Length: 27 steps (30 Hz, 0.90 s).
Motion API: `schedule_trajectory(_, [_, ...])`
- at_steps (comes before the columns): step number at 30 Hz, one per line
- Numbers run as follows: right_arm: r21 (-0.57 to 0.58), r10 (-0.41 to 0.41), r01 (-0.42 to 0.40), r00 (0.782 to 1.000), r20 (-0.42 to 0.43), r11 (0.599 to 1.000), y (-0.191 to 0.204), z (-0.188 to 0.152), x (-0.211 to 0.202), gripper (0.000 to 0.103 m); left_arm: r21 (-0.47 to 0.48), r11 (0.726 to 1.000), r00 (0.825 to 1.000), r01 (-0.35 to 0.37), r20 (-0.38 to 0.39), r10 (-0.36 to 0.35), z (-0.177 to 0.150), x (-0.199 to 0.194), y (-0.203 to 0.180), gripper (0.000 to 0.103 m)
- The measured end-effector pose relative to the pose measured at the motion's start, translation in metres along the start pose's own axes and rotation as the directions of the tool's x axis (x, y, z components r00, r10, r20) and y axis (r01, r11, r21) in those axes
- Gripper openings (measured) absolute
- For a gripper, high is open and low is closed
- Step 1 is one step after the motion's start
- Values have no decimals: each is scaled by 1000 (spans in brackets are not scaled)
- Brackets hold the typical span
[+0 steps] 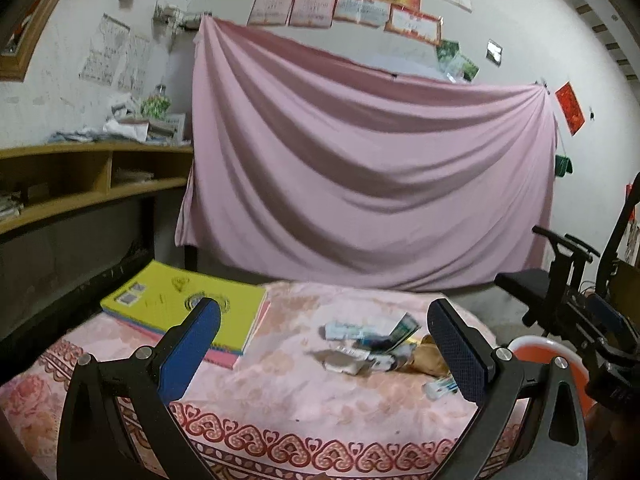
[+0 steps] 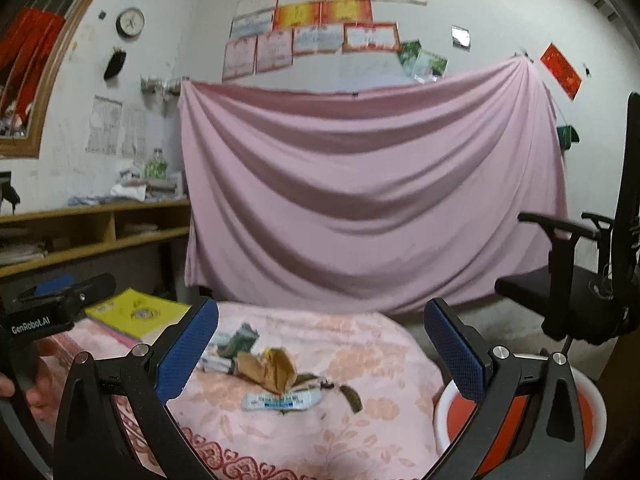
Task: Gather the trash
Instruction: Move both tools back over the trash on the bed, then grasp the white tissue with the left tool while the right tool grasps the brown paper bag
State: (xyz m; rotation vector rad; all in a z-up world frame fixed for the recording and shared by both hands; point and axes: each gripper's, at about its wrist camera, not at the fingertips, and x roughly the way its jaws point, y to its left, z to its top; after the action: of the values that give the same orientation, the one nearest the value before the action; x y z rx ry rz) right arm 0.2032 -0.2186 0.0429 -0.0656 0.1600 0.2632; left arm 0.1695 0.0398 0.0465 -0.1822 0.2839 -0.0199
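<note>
Both grippers empty, jaws spread wide: left gripper (image 1: 324, 344) and right gripper (image 2: 320, 344) both hover above the near edge of the pink floral cloth (image 2: 360, 432), aimed at the trash; nothing is between the fingers. The trash pile (image 2: 272, 368) sits mid-cloth, well ahead of both tools: one crumpled brown paper wad (image 2: 266, 372), one flat white-blue sachet (image 2: 280, 400), one dark green wrapper (image 2: 242, 338), one dark scrap (image 2: 352, 396) at the right, plus some whitish wrappers I can't count through the blur. The pieces touch or overlap, so a single clean pick looks awkward; the sachet lies nearest and most exposed. One orange bin with a white rim (image 2: 452, 396) stands just off the cloth's right edge, below the right gripper, probably put there for short drops. One stack of books, yellow on top (image 1: 176, 308), lies far left, apart from the trash; likely not a target. Judged progress: start, nothing collected yet.
</note>
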Motion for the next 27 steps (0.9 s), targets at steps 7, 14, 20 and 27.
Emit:
schedule_trajectory(7, [14,7,-6,993,-117,1000,0,-12,27,103,-27,999,993,-22,-117,19,-11,31,11,102])
schedule_trajectory(14, [39,38,-30,975,-219,999,0,-12,61,103,-56,998,978,-30,-210,18,-15,60,14,101])
schedule_trajectory(20, [55,76,-62,943,-325,997,3,-20,89,69,-142,990,957,-7,-289,-34,-19,83,20,78])
schedule_trajectory(27, [81,131,-107,897,-422,991,5,-28,112,49,-211,976,911,49,-392,-130,-27,105,15,41])
